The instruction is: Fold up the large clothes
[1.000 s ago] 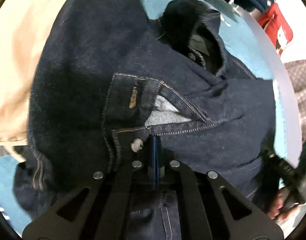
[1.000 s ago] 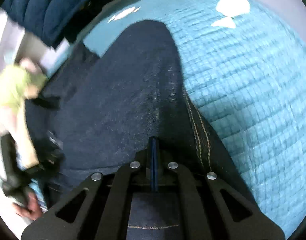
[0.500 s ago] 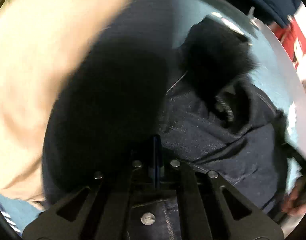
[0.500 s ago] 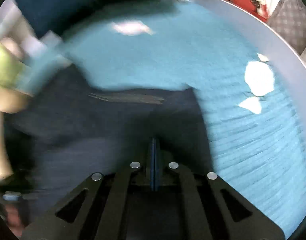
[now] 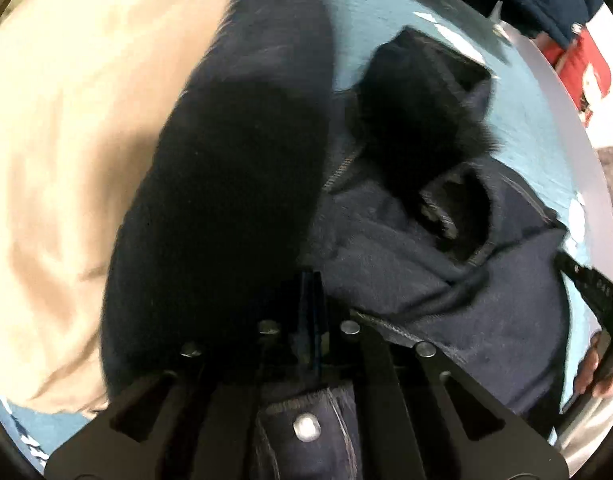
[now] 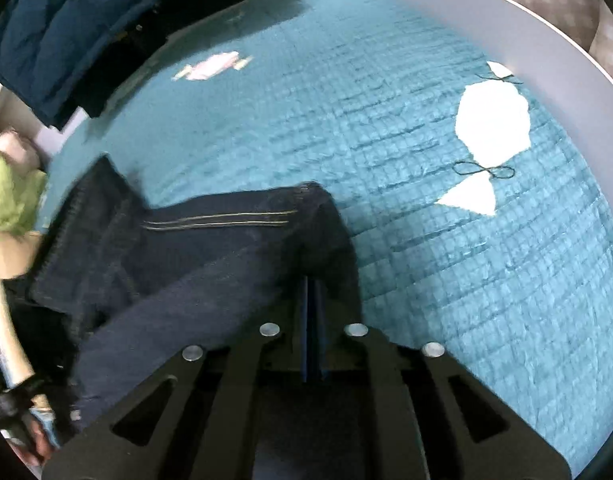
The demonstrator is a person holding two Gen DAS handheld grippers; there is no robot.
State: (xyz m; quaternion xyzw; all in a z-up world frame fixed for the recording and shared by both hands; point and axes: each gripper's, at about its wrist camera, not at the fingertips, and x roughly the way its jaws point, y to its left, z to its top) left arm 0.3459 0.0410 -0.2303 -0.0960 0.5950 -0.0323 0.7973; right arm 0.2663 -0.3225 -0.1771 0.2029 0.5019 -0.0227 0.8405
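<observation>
From the left wrist, the left gripper (image 5: 311,280) is pinched closed on a fold of the jeans (image 5: 426,272), which bunch ahead of it and to its right; beige cloth (image 5: 74,140) crowds its left, and teal quilt (image 5: 386,12) lies clear beyond. From the right wrist, the right gripper (image 6: 312,284) has its jaws starting to part, denim between them; the jeans (image 6: 178,264) spread to its left, and open quilt (image 6: 426,200) reaches ahead and rightward to the white rim (image 6: 526,28).
</observation>
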